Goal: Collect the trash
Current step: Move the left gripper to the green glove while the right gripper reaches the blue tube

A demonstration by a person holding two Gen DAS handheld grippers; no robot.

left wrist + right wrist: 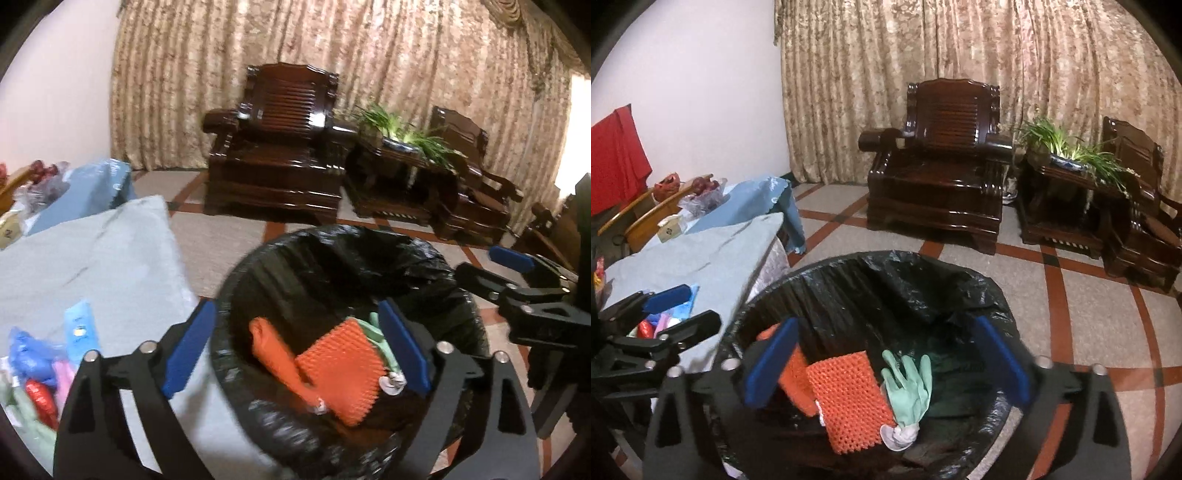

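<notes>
A bin lined with a black bag stands on the floor beside the table. Inside lie orange mesh pieces and a pale green glove. My left gripper hangs over the bin's left rim, open, nothing between its blue pads. My right gripper is above the bin's middle, open wide and empty; it also shows at the right of the left wrist view. More trash, blue, pink and red, lies on the table corner.
The table has a light blue cloth. Behind it stand a box, a fruit bowl and wooden chairs. Dark wooden armchairs and a plant on a side table line the curtain wall.
</notes>
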